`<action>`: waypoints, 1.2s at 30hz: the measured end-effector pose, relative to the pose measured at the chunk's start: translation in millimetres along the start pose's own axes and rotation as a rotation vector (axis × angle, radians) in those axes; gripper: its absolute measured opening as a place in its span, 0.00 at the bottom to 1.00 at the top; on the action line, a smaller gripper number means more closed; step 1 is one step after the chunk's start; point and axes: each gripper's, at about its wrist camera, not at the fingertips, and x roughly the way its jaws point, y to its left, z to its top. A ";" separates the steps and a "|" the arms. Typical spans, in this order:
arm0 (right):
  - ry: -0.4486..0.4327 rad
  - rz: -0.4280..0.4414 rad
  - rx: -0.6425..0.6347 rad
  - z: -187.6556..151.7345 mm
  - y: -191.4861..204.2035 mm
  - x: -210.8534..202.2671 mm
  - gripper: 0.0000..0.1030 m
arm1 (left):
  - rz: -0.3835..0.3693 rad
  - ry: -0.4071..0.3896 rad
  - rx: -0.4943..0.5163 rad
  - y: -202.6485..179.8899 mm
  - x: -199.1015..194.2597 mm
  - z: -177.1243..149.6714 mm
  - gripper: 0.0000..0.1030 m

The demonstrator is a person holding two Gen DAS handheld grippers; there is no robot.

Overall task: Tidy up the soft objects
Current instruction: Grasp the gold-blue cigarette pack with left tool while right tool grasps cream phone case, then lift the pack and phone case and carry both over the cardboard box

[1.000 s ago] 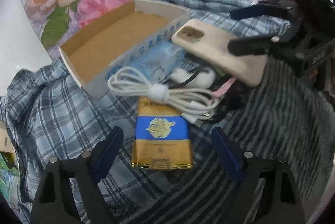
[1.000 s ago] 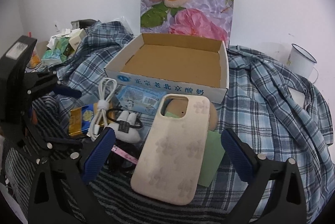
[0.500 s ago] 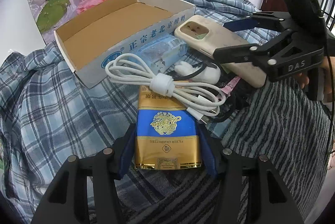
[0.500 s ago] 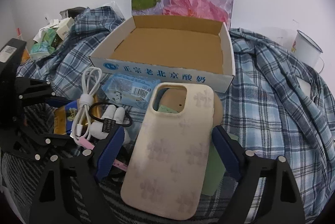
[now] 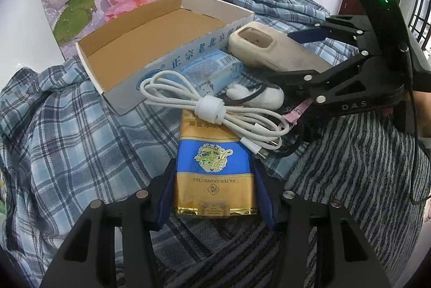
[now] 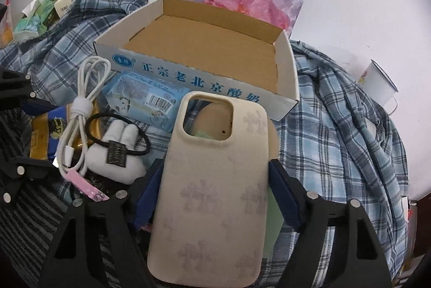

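Left wrist view: left gripper [image 5: 215,191], fingers closing against a gold-blue cigarette pack [image 5: 214,169] on plaid cloth [image 5: 54,142]. Right gripper [image 6: 215,193], fingers closing around a beige phone case [image 6: 212,196]. Beyond: white cable [image 5: 204,107], open cardboard box [image 5: 150,45].

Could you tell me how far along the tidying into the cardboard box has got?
Nothing looks done yet: the box is empty. In hand: the left gripper is closing, its pads at the cigarette pack, and the right gripper is closing around the phone case. Still lying in front of the box: the cable, tissue pack and plush hair tie.
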 end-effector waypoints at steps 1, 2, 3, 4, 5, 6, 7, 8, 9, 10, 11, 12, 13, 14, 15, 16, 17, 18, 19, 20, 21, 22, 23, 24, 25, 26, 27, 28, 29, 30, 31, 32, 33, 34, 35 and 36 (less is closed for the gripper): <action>-0.007 0.004 0.004 -0.3 -1.5 -1.9 0.72 | -0.005 -0.007 -0.011 1.7 -2.6 -0.5 0.52; -0.013 0.005 0.009 -0.7 -3.1 -4.1 0.72 | -0.014 -0.013 -0.021 3.6 -4.9 -1.1 0.52; -0.020 0.003 0.009 -1.2 -4.4 -6.8 0.72 | -0.018 -0.019 -0.031 5.0 -7.2 -1.2 0.52; -0.030 0.002 0.011 -1.7 -5.9 -10.5 0.72 | -0.016 -0.023 -0.038 6.4 -9.4 -1.2 0.52; -0.043 0.004 0.017 -2.3 -7.7 -13.7 0.72 | -0.013 -0.024 -0.042 6.8 -11.3 -1.2 0.52; -0.053 0.010 0.020 -2.0 -9.3 -16.8 0.72 | -0.012 -0.028 -0.048 7.2 -13.7 -1.0 0.52; -0.066 0.015 0.024 -1.7 -11.2 -20.8 0.72 | -0.009 -0.030 -0.050 7.4 -14.5 -0.1 0.51; -0.086 0.015 0.028 -1.6 -12.9 -26.0 0.72 | -0.005 -0.033 -0.054 7.3 -16.2 0.4 0.51; -0.104 0.014 0.029 -1.2 -13.9 -31.3 0.72 | 0.003 -0.038 -0.062 7.1 -19.2 1.2 0.51; -0.122 0.016 0.032 -0.1 -15.3 -36.0 0.72 | 0.009 -0.041 -0.064 6.6 -21.6 1.8 0.51; -0.137 0.020 0.035 1.2 -17.1 -39.4 0.72 | 0.015 -0.040 -0.062 4.8 -24.9 2.5 0.51; -0.155 0.023 0.038 2.4 -18.6 -44.1 0.72 | 0.026 -0.036 -0.054 3.0 -28.7 4.2 0.51; -0.167 0.026 0.039 3.1 -19.0 -48.1 0.72 | 0.058 -0.032 -0.034 0.0 -34.0 7.1 0.51; -0.179 0.030 0.040 3.7 -19.5 -52.0 0.72 | 0.094 -0.024 -0.009 -2.8 -38.3 10.8 0.51; -0.185 0.036 0.038 4.4 -19.4 -54.5 0.72 | 0.124 -0.017 0.017 -5.1 -43.0 14.6 0.51; -0.193 0.042 0.036 4.8 -18.8 -57.4 0.72 | 0.165 -0.007 0.040 -7.2 -47.4 19.6 0.51; -0.202 0.044 0.036 4.6 -18.8 -60.7 0.72 | 0.203 0.006 0.062 -8.6 -49.7 23.4 0.51; -0.213 0.052 0.038 4.8 -18.7 -64.1 0.72 | 0.245 0.019 0.087 -11.1 -51.9 25.8 0.51; -0.222 0.061 0.041 3.5 -18.9 -67.2 0.72 | 0.287 0.035 0.110 -13.8 -52.1 29.1 0.51; -0.231 0.069 0.047 2.9 -19.9 -69.7 0.72 | 0.302 0.047 0.132 -15.9 -51.8 31.5 0.51; -0.242 0.078 0.055 2.0 -20.3 -72.9 0.72 | 0.311 0.059 0.152 -18.6 -51.5 34.0 0.51; -0.247 0.085 0.061 1.1 -21.0 -74.7 0.72 | 0.329 0.066 0.165 -21.0 -51.7 36.7 0.51; -0.254 0.090 0.065 0.4 -22.0 -76.9 0.72 | 0.343 0.072 0.171 -21.8 -51.5 38.8 0.51; -0.264 0.093 0.069 -0.5 -23.2 -79.7 0.72 | 0.362 0.072 0.174 -22.8 -51.9 40.7 0.51; -0.272 0.098 0.073 -1.7 -24.6 -82.3 0.72 | 0.367 0.069 0.170 -23.7 -53.8 42.0 0.51; -0.280 0.102 0.076 -2.4 -26.1 -84.9 0.72 | 0.353 0.060 0.160 -24.8 -57.7 42.5 0.51; -0.290 0.104 0.083 -2.8 -28.4 -87.8 0.72 | 0.349 0.044 0.152 -26.0 -62.3 44.3 0.51; -0.296 0.108 0.088 -3.1 -30.4 -90.4 0.72 | 0.366 0.023 0.144 -26.6 -66.6 47.6 0.51; -0.303 0.114 0.093 -3.1 -32.5 -92.7 0.72 | 0.380 0.000 0.134 -27.5 -71.6 50.2 0.51; -0.314 0.116 0.097 -2.8 -34.2 -95.6 0.72 | 0.382 -0.038 0.113 -28.2 -79.0 53.3 0.51; -0.325 0.117 0.101 -2.9 -36.0 -98.7 0.72 | 0.383 -0.064 0.095 -28.9 -84.2 55.1 0.51; -0.338 0.121 0.103 -3.3 -38.0 -102.7 0.72 | 0.390 -0.092 0.081 -30.0 -89.6 57.7 0.51; -0.350 0.122 0.105 -2.4 -39.6 -106.3 0.72 | 0.399 -0.121 0.067 -31.3 -94.9 60.1 0.51; -0.364 0.121 0.106 -1.5 -41.3 -110.2 0.72 | 0.405 -0.157 0.046 -32.7 -101.7 62.3 0.51; -0.376 0.122 0.106 -0.3 -42.6 -114.2 0.72 | 0.403 -0.187 0.027 -33.9 -107.4 64.6 0.51; -0.391 0.123 0.105 1.2 -43.2 -118.4 0.72 | 0.405 -0.217 0.011 -34.4 -112.8 67.1 0.51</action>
